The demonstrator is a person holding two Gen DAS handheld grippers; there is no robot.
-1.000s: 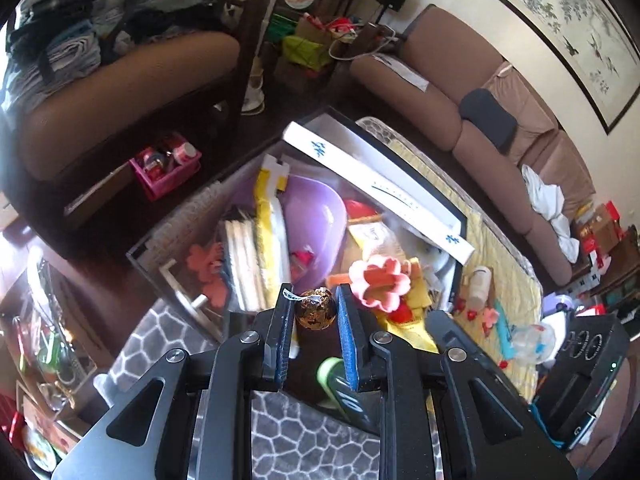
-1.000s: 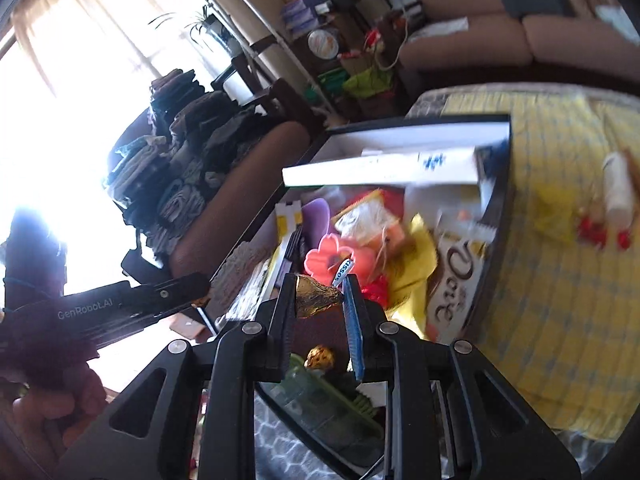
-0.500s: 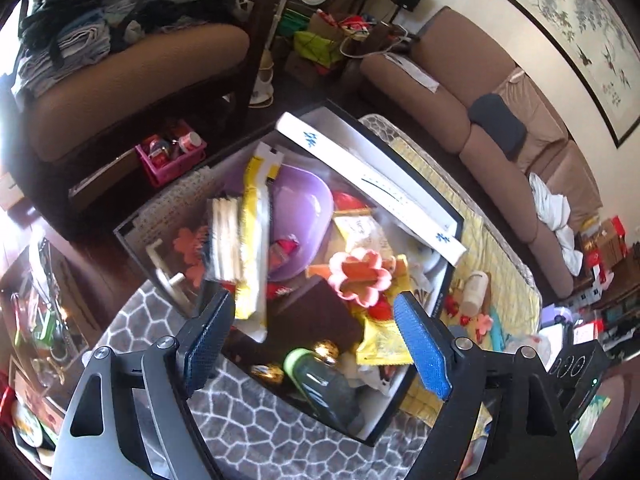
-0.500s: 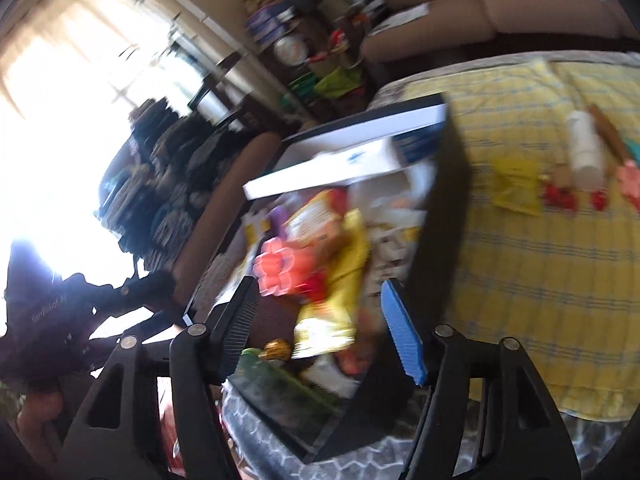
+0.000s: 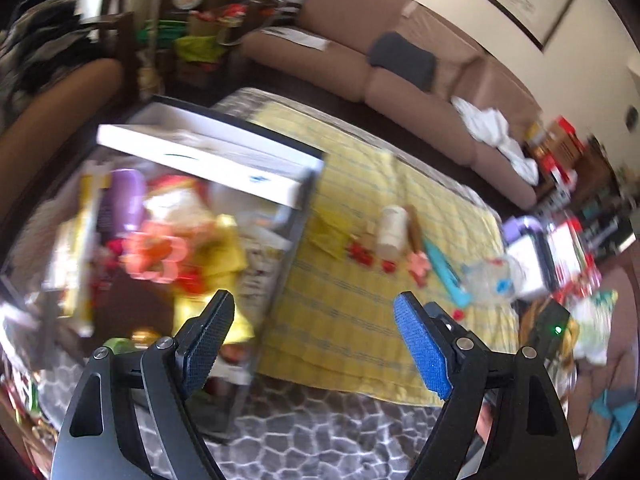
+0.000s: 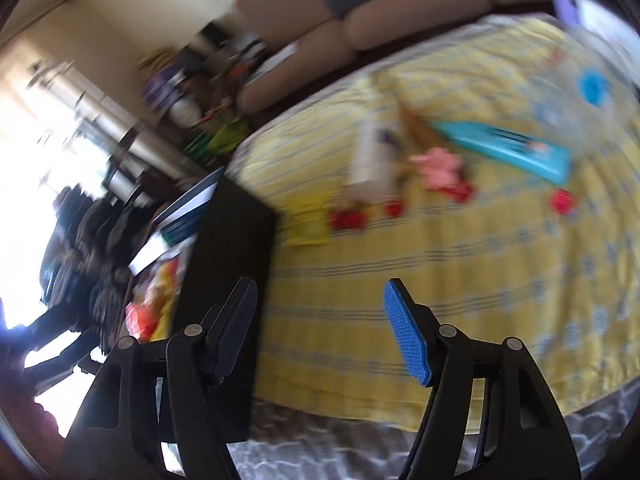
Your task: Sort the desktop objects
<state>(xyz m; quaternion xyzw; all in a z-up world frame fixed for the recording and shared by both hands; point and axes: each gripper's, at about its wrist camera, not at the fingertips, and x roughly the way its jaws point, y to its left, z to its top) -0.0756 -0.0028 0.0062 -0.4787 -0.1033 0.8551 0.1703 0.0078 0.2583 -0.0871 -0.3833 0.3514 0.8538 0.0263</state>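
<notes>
Both tongs gape empty, the left gripper (image 5: pixel 314 336) and right gripper (image 6: pixel 320 328) hanging over the yellow cloth (image 5: pixel 360 288).
Likely they are free for a fresh pick: the black box (image 5: pixel 296 220) at left already brims with sorted things, while a white bottle (image 5: pixel 390 232), teal case (image 6: pixel 504 148) and red bits (image 6: pixel 348 218) lie loose on the cloth; brown sofa (image 5: pixel 400 76) behind, all blurred.

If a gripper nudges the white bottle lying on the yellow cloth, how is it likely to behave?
The white bottle lies on its side and looks cylindrical, so it would probably roll rather than slide. The quilted yellow cloth may slow it. Small red pieces lie close beside it and would likely be knocked.
</notes>
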